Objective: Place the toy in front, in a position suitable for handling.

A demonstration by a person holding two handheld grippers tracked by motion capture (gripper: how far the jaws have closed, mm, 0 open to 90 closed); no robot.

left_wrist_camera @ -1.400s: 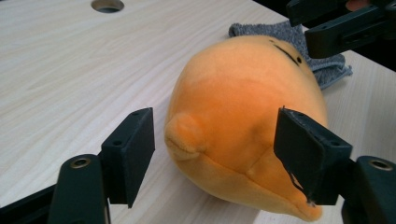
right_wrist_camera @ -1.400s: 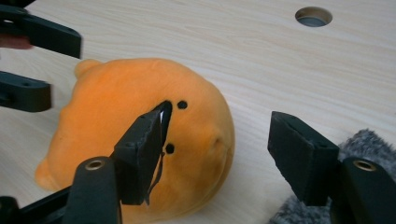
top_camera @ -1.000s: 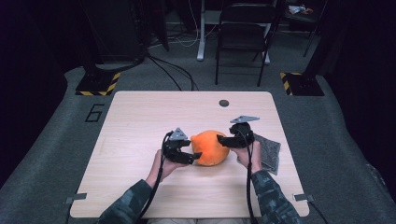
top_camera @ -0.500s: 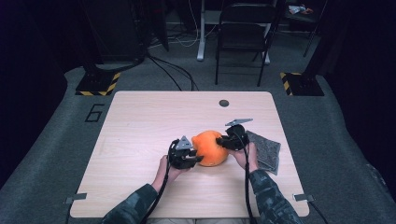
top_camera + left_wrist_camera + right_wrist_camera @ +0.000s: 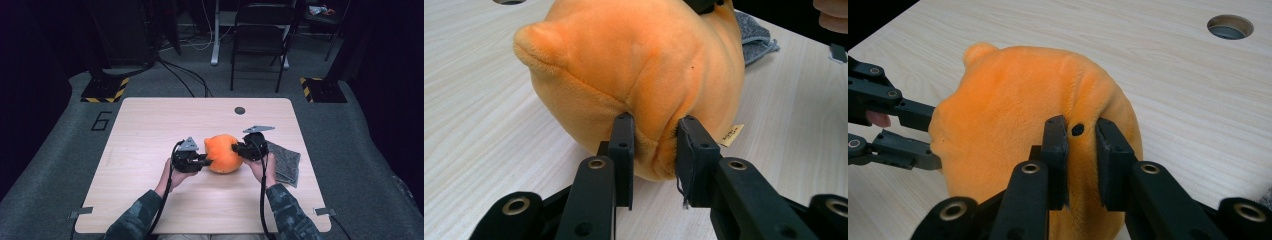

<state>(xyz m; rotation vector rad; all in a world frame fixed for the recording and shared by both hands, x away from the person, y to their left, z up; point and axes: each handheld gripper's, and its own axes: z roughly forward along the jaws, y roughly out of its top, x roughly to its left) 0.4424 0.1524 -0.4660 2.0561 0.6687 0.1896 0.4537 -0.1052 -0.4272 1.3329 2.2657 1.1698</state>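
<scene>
An orange plush toy (image 5: 222,152) lies on the wooden table (image 5: 150,130) between my two grippers. My left gripper (image 5: 206,161) is at its left side. Its jaws have just been closing and now pinch a fold of the orange plush (image 5: 639,65), which bulges between the pads of the left gripper (image 5: 654,135). My right gripper (image 5: 236,148) is at the toy's right side. Its jaws have also just closed, and the right gripper (image 5: 1082,132) squeezes a ridge of the plush (image 5: 1013,135) beside a small black dot. The left gripper (image 5: 923,135) also shows at the toy's far side.
A folded grey cloth (image 5: 284,162) lies on the table just right of my right hand. A round cable hole (image 5: 240,110) sits near the table's far edge. A black chair (image 5: 260,40) and floor cables stand beyond the table.
Both grippers' jaws have narrowed from wide apart to pinching the plush toy's sides. The left hand shifted slightly toward the toy. The toy has stayed about where it was.
</scene>
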